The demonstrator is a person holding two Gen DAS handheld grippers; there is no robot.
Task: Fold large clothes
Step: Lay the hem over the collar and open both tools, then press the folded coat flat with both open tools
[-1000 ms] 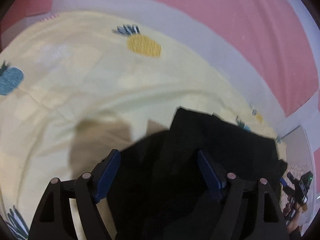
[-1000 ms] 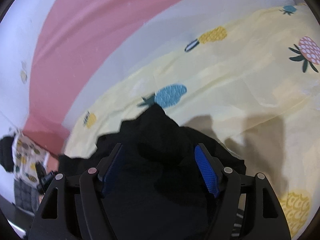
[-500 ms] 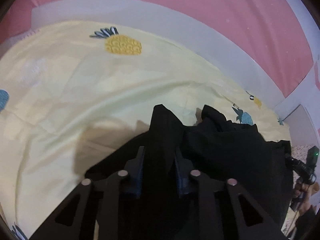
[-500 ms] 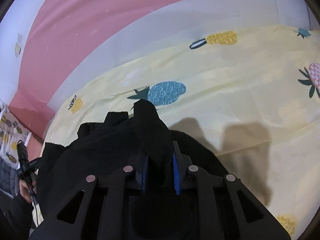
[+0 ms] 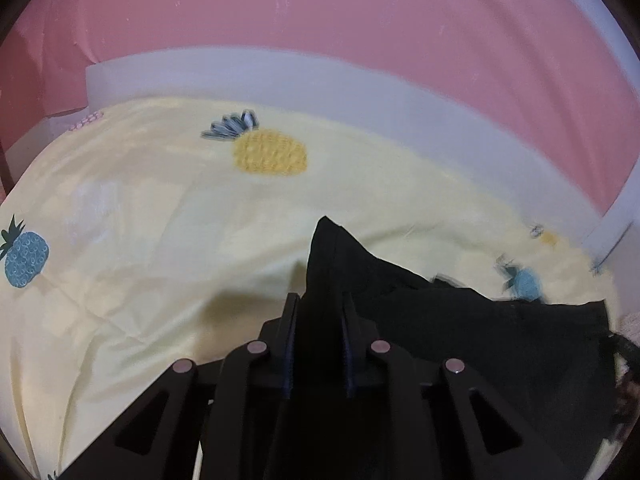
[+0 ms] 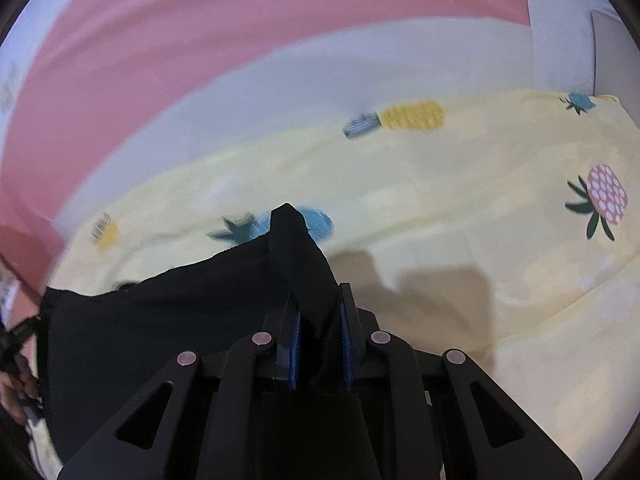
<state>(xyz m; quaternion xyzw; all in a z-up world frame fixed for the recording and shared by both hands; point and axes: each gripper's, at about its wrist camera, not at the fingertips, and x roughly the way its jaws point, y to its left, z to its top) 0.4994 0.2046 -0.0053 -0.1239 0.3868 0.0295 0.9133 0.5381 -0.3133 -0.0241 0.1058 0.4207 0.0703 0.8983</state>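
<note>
A large black garment [image 5: 500,332] lies on a pale yellow bedsheet with pineapple prints [image 5: 160,240]. My left gripper [image 5: 318,308] is shut on a corner of the garment, and the pinched corner sticks up between the fingers. My right gripper [image 6: 318,300] is shut on another corner of the same black garment [image 6: 160,320], which stretches off to the left in the right wrist view. The cloth hangs taut between the two grips, raised off the sheet.
A white band of mattress or bed edge [image 5: 360,80] runs along the far side of the sheet, with a pink wall [image 5: 320,8] behind. The yellow bedsheet [image 6: 480,200] extends right in the right wrist view. A person's hand shows at the left edge [image 6: 16,392].
Both grippers were open over the garment a second ago, then shut on its corners. Since then they have lifted the corners and pulled the cloth out straighter.
</note>
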